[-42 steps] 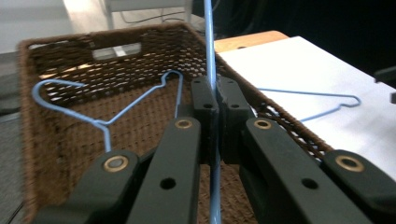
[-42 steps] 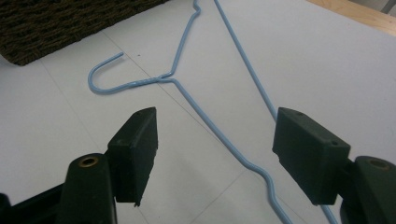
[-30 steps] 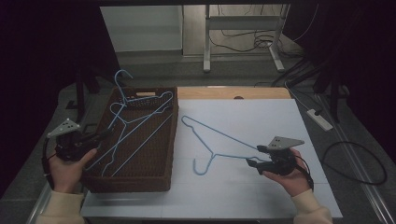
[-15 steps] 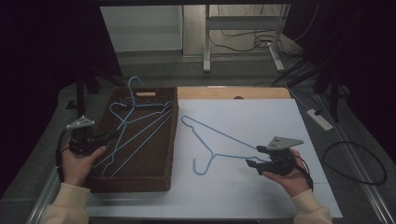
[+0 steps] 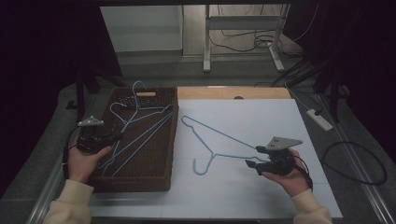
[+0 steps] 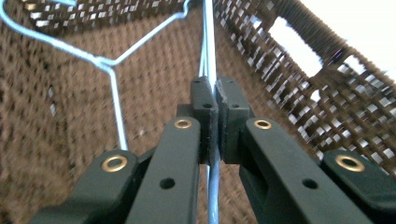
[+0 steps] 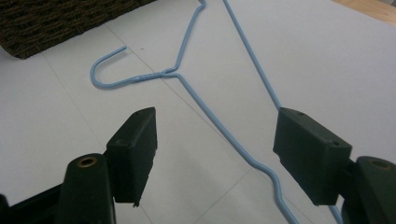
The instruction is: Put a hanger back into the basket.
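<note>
A blue wire hanger [image 5: 140, 135] lies slanted in the brown woven basket [image 5: 171, 140], its hook poking over the far rim. My left gripper [image 5: 114, 136] reaches in from the basket's left side and is shut on that hanger's wire [image 6: 210, 56]; a second blue wire runs close beside it. Another blue hanger [image 5: 219, 135] lies flat on the white table sheet [image 5: 261, 112]. My right gripper [image 5: 252, 156] hovers at this hanger's right end, open. In the right gripper view the hanger's wire [image 7: 205, 107] runs between the spread jaws without touching either pad [image 7: 135, 149].
A wooden board [image 5: 233, 92] borders the far edge of the white sheet. A power strip [image 5: 320, 119] and looped cables [image 5: 355, 163] lie on the floor to the right. Metal desk legs [image 5: 205, 42] stand beyond the table.
My left hand has moved to the right and a little down, carrying its hanger further into the basket. The right hand and the hanger on the sheet have stayed put.
</note>
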A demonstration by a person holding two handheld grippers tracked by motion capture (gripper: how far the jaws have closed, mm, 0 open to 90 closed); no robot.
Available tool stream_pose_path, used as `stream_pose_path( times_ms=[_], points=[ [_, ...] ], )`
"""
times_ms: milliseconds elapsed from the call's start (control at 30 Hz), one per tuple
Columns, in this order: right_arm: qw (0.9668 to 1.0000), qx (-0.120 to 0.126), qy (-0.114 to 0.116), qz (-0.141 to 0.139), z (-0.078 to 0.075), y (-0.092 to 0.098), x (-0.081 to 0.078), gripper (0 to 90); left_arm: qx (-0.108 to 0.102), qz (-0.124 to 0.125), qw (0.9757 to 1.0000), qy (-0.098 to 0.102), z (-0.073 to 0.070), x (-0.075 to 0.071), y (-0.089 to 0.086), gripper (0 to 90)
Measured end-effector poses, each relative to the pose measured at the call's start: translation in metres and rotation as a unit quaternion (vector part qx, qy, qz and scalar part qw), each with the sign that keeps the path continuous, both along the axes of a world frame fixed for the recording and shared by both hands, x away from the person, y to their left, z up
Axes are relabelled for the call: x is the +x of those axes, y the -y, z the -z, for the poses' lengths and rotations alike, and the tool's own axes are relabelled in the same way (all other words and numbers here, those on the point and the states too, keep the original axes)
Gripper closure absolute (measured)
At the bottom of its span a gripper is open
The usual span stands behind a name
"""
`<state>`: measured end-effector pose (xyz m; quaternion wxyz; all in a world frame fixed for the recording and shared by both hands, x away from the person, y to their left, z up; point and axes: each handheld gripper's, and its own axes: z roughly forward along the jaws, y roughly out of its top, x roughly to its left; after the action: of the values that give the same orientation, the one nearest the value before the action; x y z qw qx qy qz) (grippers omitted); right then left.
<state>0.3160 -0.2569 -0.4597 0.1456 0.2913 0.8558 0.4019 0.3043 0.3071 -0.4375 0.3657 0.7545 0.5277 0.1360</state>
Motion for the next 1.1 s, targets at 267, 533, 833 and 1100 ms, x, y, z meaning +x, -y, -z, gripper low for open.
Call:
stream_pose_path(
  times_ms=[267,533,833,1100],
  points=[
    [1.0000,-0.002,0.000,-0.001,0.001,-0.001,0.000,30.9,0.032,-0.002,0.9985,-0.045,0.004,0.006,-0.001,87.3],
    [1.0000,-0.003,-0.001,-0.001,0.001,-0.001,0.000,30.4,0.051,-0.006,0.9948,-0.088,0.010,0.014,-0.002,86.9],
    [1.0000,-0.004,-0.002,-0.004,0.001,-0.001,0.000,30.2,0.077,-0.013,0.9912,-0.106,0.016,0.019,-0.001,78.4],
    [1.0000,-0.002,-0.003,-0.002,0.001,0.000,-0.001,30.0,0.080,-0.018,0.9957,-0.044,0.007,0.011,0.002,51.9]
  ],
)
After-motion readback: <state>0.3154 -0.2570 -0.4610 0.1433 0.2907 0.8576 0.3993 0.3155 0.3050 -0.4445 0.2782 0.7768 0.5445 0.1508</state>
